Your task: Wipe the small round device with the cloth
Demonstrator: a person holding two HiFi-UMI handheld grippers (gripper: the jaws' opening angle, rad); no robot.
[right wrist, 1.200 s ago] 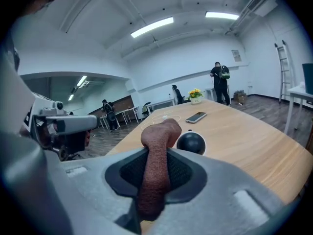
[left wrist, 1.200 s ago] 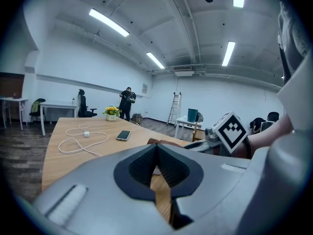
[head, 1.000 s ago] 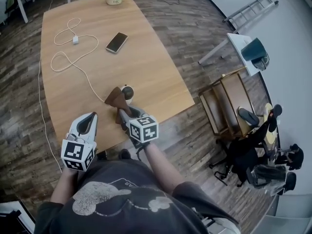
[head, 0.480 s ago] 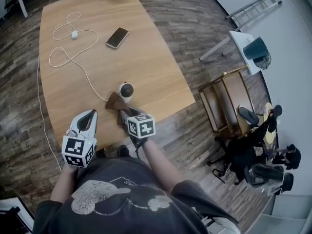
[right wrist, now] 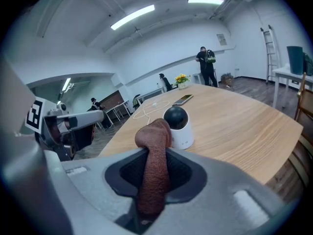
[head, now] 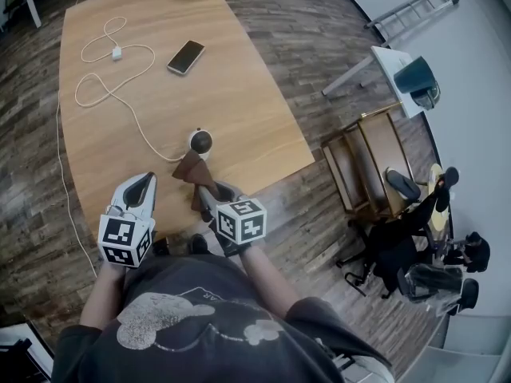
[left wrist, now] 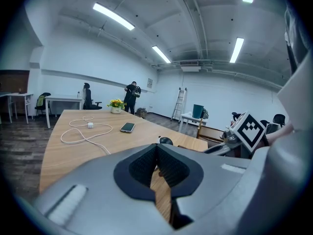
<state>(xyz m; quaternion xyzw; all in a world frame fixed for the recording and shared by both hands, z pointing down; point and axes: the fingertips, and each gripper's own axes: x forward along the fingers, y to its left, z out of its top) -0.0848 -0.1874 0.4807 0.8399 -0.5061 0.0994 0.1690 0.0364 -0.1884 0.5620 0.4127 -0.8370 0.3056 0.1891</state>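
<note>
The right gripper (right wrist: 155,168), near the worktop (head: 239,94) edge, clamps the cloth (right wrist: 154,133), apparently touching the small round device (right wrist: 177,126). The left gripper (left wrist: 157,163) hovers alongside, closed and empty.

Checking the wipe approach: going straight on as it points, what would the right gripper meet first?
Probably the small round device just ahead; the cloth held in the right gripper leads and would touch first. Gap unclear.
</note>
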